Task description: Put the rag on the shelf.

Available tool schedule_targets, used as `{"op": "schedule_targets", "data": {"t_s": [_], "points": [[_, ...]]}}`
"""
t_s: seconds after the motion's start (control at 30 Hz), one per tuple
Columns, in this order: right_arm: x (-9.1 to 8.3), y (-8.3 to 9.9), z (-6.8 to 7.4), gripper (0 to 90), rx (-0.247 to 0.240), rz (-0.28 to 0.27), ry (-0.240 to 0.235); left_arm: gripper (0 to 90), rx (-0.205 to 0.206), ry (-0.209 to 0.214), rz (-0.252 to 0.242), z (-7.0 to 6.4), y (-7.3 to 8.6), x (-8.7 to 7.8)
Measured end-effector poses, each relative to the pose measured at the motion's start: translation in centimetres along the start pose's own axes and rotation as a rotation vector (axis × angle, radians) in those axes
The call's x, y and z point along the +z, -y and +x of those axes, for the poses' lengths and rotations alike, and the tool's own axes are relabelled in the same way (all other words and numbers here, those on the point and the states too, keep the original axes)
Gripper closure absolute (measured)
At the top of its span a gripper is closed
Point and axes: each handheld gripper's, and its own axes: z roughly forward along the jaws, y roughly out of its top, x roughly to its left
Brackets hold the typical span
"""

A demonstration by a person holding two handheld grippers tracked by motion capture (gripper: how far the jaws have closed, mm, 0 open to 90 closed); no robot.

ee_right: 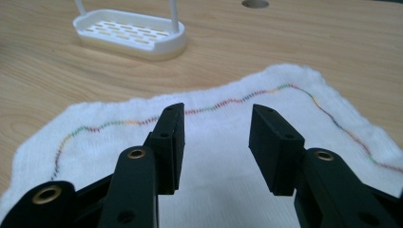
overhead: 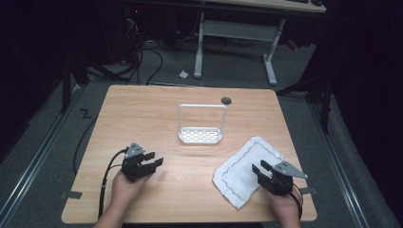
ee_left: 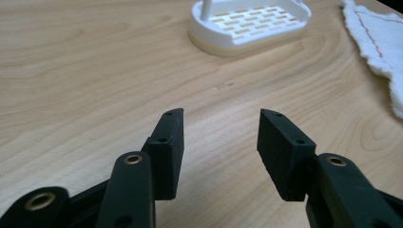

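White cloth, edged with a thin multicoloured stitched line, lies flat on the near right part of a wooden table, one corner reaching close to the right edge. The right gripper, held in a person's hand, hovers over the cloth's near side with its two black jaws parted and nothing between them; in the right gripper view the cloth spreads out directly beneath the jaws. The left gripper, held in the other hand, sits over bare wood on the near left, well apart from the cloth, its jaws likewise spread wide and empty. Farther back, near the table's middle, stands a small white slotted tray with a tall wire loop handle. Beyond it is a dark round hole in the tabletop.

Likely risks: a pinch taken too shallow could let the limp fabric slip free, a grip in the middle would bunch it, and dragging it rightward could pull it off the table.
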Motion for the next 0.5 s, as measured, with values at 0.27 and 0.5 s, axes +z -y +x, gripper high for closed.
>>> {"op": "schedule_targets", "data": {"t_s": [0.27,0.5], "points": [[-0.4,1.1,-1.1,55.7,0.006,0.046,0.013,52.6,-0.006,0.033,-0.010,-1.0,-0.3,0.1],[-0.8,1.1,-1.8,59.8,0.038,0.033,-0.013,54.4,0.002,0.047,0.005,-1.8,-0.1,0.7]]}}
